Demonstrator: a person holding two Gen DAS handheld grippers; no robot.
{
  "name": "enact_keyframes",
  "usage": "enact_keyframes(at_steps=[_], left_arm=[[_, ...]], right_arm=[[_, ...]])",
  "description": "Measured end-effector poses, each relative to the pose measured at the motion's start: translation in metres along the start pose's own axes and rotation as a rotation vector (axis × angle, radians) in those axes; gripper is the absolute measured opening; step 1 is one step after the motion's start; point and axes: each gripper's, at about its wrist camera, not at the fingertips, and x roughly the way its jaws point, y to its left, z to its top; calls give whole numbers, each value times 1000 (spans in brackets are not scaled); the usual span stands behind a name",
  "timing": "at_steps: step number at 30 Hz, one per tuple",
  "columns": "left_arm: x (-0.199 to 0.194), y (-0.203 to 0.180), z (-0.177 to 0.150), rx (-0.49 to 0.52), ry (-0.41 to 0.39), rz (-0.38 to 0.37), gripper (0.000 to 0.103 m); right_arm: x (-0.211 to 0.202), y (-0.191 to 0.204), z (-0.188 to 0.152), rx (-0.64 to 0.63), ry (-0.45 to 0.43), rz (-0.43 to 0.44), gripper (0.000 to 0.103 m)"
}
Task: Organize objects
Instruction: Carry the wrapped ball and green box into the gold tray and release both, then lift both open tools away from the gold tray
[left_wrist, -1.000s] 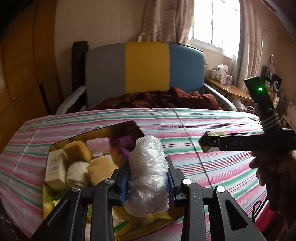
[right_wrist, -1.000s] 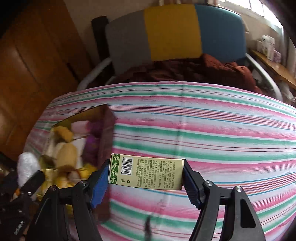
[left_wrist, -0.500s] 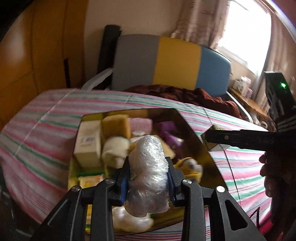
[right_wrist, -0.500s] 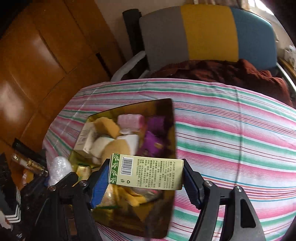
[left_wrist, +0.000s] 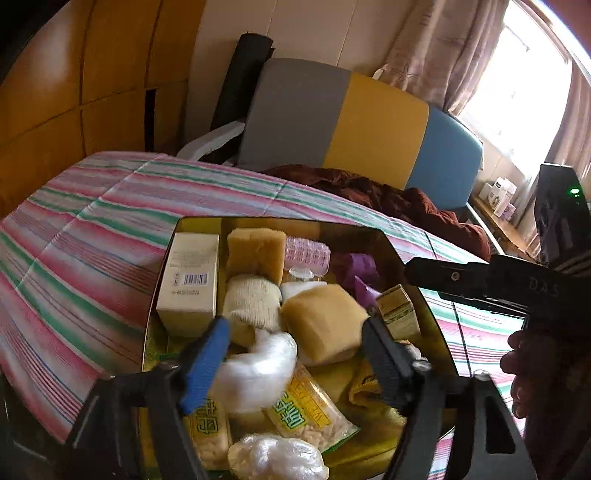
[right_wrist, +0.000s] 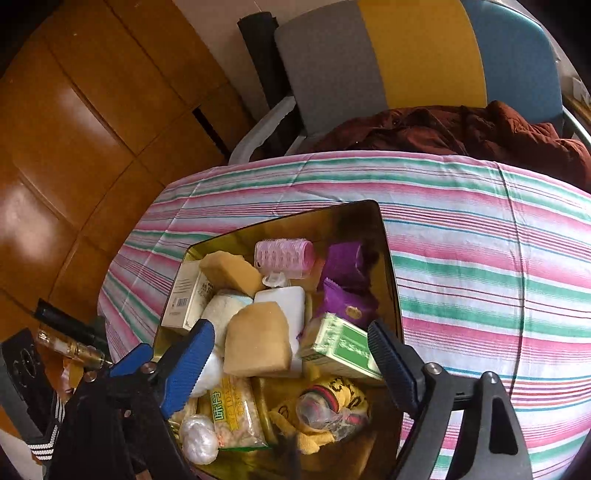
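Left gripper (left_wrist: 295, 341) wide above tin (left_wrist: 388, 240) rim

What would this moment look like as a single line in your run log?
left hand-held gripper: just opened, plastic wad dropping | right hand-held gripper: just opened, green box released | both over tin

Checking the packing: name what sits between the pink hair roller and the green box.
In the right wrist view, a purple packet lies between the pink hair roller and the green box.
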Motion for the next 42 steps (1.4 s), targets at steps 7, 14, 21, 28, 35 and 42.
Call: enact_keyframes(at_steps=[7,14,21,28,35,42], left_arm=[[-19,4,-3,26,-53,104,89],[-45,4,-10,28,-113,154,103],[-66,-4,-24,33,-132,184,103],[-65,-12,-36,44,-110,236,103],[-64,-13,-43,49,-104,240,103],[-69,-13,-44,55,-136,238,103]], right_arm=[[-13,6,-18,-67,-40,-105,87],[-33,22,-49,-186,-121,-268,87],[-49,27,-84,-202,-199,-392,87],[-53,18,-97,-173,-207,-423,87],[-54,21,-96,-175,-225,-421,87],[-50,26,-95,-190,-222,-411,87]])
